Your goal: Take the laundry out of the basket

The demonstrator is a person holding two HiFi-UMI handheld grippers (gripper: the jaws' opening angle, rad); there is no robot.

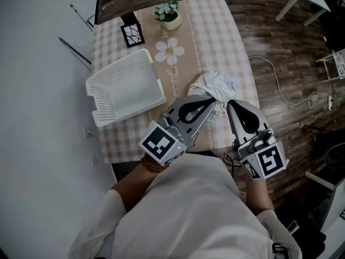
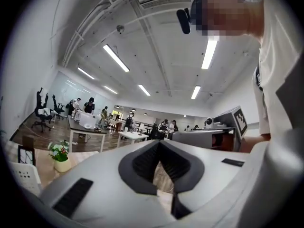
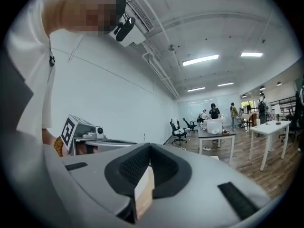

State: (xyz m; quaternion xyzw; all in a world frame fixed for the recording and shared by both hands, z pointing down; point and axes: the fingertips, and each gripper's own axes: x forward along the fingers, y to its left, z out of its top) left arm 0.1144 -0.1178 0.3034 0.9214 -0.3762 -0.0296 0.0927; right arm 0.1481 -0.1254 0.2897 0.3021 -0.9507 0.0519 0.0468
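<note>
With the crumpled white cloth laundry (image 1: 218, 84) lying right of the empty white perforated plastic basket (image 1: 102, 99), left gripper (image 1: 212, 104) and right gripper (image 1: 229, 103) hover nearby, jaws pressed together on nothing, apparently finished.

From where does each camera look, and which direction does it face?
Head view: on the person's head, steeply down at the checked-cloth table, white perforated plastic basket, crumpled white cloth; shows white shirt, left tongs, right tongs.
Left gripper view: on the left tongs, level toward office desks; shows shut jaws, shirt.
Right gripper view: on the right tongs, level along a white wall; shows shut jaws, shirt.
Shared: head and left gripper views both show the small pot of flowers.
</note>
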